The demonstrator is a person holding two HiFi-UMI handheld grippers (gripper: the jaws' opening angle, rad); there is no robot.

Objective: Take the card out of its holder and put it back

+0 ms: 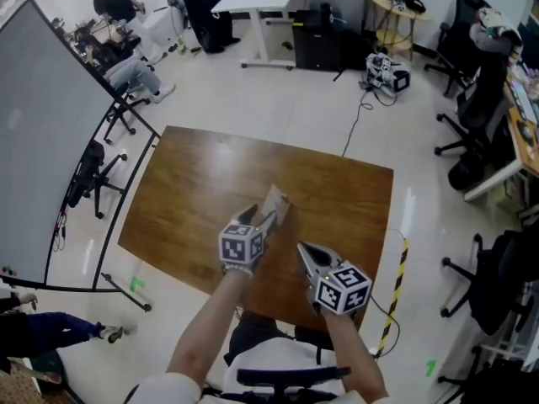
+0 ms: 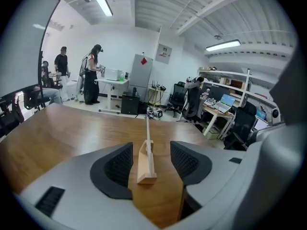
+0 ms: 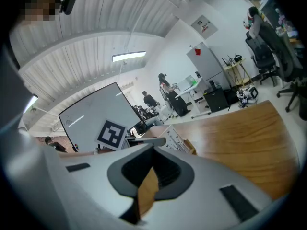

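A pale card (image 2: 148, 131) stands edge-on in the slot of a small wooden holder (image 2: 147, 169) on the brown table (image 1: 194, 192). My left gripper (image 2: 150, 150) is open, with one jaw on either side of the holder, and neither pad touches it. The head view shows the card (image 1: 276, 200) just ahead of the left gripper (image 1: 269, 219). My right gripper (image 1: 303, 249) hovers to the right and nearer me, shut and empty. In the right gripper view its jaws (image 3: 152, 150) meet, and the card (image 3: 175, 138) shows beyond them beside the left gripper's marker cube.
A large whiteboard (image 1: 42, 124) stands left of the table. Office chairs (image 1: 472, 154) and desks line the right side. A yellow-black striped cable cover (image 1: 396, 276) runs along the floor by the table's right edge. People sit and stand at the far back left.
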